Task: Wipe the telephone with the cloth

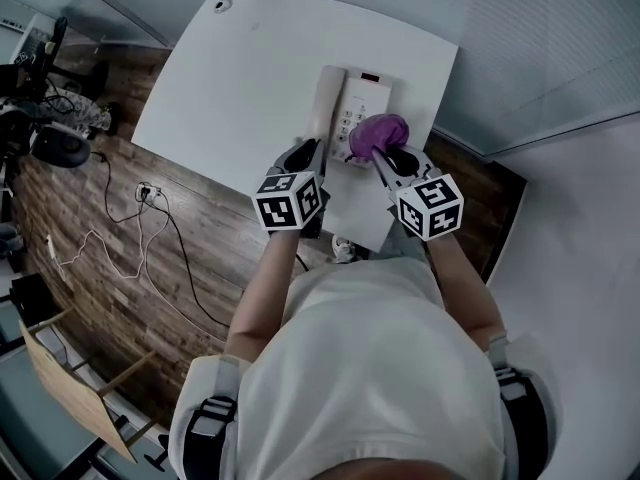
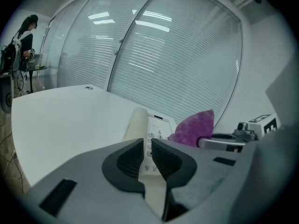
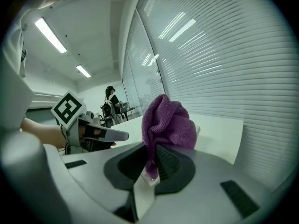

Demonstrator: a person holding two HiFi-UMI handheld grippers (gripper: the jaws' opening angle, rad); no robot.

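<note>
1. White table (image 1: 230, 78): the telephone (image 1: 352, 103) sits near its front edge.
2. Right gripper (image 3: 150, 164) clamps the purple cloth (image 3: 168, 120) over the keypad (image 1: 352, 123), so I'd say wiping's on. Next: press down and sweep across.
3. Left gripper (image 2: 148, 155) is pinched closed, empty, beside the telephone.
4. No brand readable; key digits too tiny.

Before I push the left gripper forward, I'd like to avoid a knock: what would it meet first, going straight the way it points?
Most likely the telephone: its keypad lies dead ahead of the shut left gripper, though how far off is hard to judge.
</note>
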